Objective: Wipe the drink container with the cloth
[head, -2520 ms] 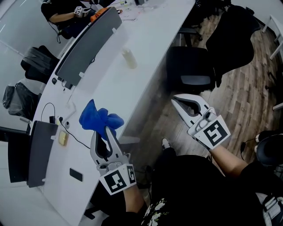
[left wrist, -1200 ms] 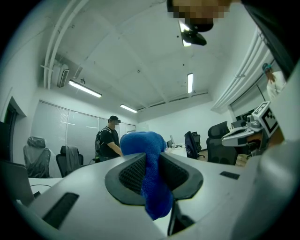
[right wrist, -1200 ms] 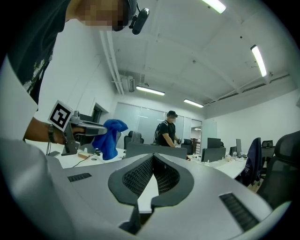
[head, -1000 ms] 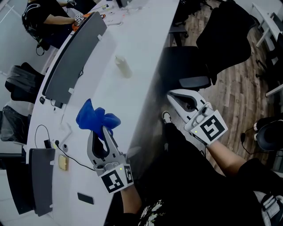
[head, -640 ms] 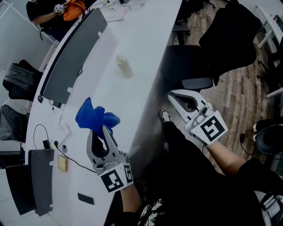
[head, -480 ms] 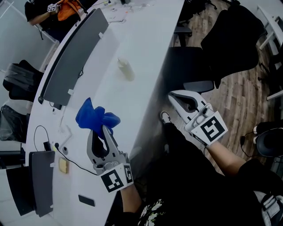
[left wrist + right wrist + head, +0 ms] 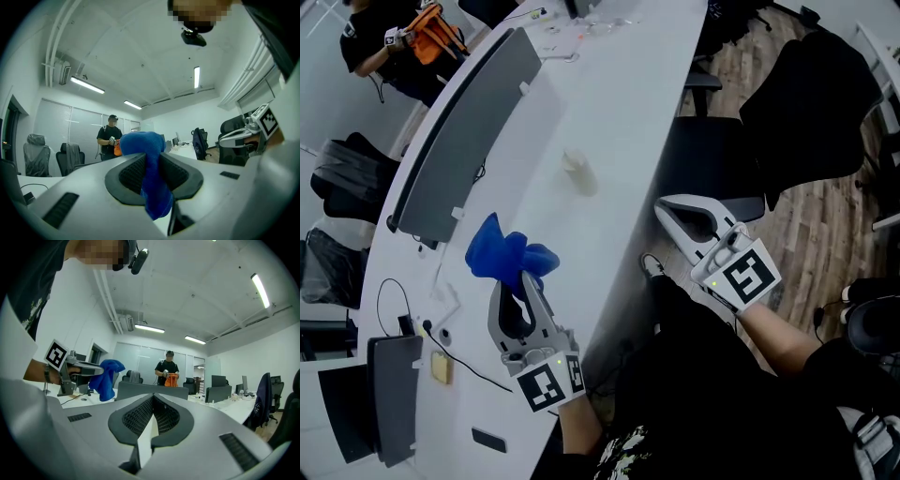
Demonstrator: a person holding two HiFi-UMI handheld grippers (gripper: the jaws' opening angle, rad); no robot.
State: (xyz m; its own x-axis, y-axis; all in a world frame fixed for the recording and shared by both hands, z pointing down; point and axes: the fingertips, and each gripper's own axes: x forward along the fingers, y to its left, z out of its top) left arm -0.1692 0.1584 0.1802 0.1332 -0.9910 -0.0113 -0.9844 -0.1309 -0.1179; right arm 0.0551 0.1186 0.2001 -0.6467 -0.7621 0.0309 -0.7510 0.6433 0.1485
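Observation:
The drink container (image 7: 578, 172) is a small pale bottle lying on the white table (image 7: 619, 103), well ahead of both grippers. A crumpled blue cloth (image 7: 503, 252) bunches out past the tips of my left gripper (image 7: 523, 277), which is shut on it above the table's near part. In the left gripper view the cloth (image 7: 142, 143) hangs down between the closed jaws of the left gripper (image 7: 151, 161). My right gripper (image 7: 662, 208) is shut and empty, off the table's edge beside the black chair. The right gripper view shows that gripper (image 7: 152, 414) with its jaws together, and the cloth (image 7: 106, 375) off to the left.
A long grey divider panel (image 7: 459, 141) runs along the table's left side. Black office chairs (image 7: 712, 159) (image 7: 814, 98) stand on the wood floor to the right. Cables, a yellow item (image 7: 441, 367) and a phone (image 7: 487, 439) lie near me. A person (image 7: 380, 37) stands at the far end.
Both grippers have moved along the table, so the bottle now lies nearer to them. The cloth stays in the left gripper. The right gripper stays shut.

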